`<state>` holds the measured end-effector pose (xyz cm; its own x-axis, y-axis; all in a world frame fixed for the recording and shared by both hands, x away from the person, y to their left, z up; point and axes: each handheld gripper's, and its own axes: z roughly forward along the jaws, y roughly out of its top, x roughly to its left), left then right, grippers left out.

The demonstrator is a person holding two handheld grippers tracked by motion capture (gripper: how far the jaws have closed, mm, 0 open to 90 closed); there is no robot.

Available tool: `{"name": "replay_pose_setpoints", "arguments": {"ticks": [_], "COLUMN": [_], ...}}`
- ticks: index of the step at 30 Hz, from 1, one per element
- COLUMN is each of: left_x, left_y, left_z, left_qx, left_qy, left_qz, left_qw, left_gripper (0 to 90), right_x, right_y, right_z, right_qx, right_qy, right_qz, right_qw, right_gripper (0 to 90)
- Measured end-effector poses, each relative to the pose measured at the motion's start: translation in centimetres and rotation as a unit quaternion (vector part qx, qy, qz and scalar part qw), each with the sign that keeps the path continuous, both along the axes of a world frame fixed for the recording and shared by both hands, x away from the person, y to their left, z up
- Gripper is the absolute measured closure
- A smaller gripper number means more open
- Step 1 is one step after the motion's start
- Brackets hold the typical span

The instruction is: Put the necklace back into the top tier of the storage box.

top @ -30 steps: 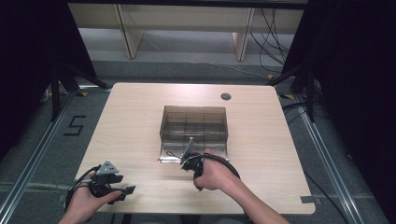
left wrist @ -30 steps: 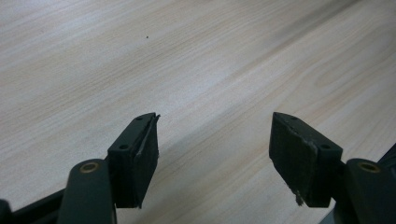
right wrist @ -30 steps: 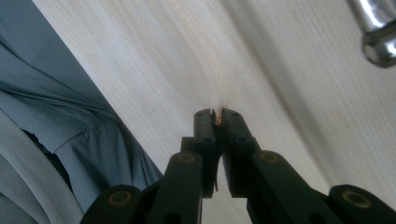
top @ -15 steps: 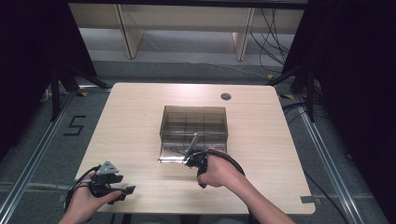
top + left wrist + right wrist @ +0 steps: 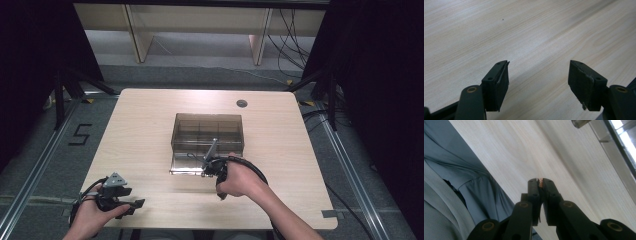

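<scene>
Right gripper [image 5: 540,185] is clamped on a small copper-coloured piece [image 5: 540,182], a sliver of which peeks out between its closed jaws in the right gripper view. In the high view that gripper [image 5: 209,162] sits at the near edge of the clear compartmented box [image 5: 207,135] in the middle of the worktop [image 5: 140,125], just beside its front wall, not yet over a compartment. Left gripper [image 5: 537,75] has its jaws spread wide with nothing between them, low over bare wood at the near left corner. By my reading the pick is done and the placing is left: the piece has to be carried over the wall and let go into a compartment. Whether the box holds other pieces I cannot tell.
</scene>
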<state>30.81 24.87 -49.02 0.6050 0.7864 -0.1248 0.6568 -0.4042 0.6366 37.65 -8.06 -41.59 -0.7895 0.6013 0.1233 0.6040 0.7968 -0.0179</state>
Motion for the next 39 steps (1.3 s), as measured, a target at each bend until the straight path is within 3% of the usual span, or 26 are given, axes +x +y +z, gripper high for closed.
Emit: {"name": "replay_pose_setpoints", "arguments": {"ticks": [2,39], "left_x": [0.0,0.0], "left_y": [0.0,0.0], "left_z": [0.0,0.0], "left_qx": [-0.001,-0.001], "left_qy": [0.000,-0.001], "left_qz": [0.001,0.001], "left_qw": [1.0000,1.0000], "left_gripper": [32.8,32.8], "right_x": [0.0,1.7], "right_y": [-0.1,-2.3], "right_z": [0.1,2.7], "right_qx": [0.002,0.013], "right_qy": [0.011,0.003], "right_qz": [-0.003,-0.030], "right_qw": [0.9999,0.9994], "right_gripper": [85.6,85.6]}}
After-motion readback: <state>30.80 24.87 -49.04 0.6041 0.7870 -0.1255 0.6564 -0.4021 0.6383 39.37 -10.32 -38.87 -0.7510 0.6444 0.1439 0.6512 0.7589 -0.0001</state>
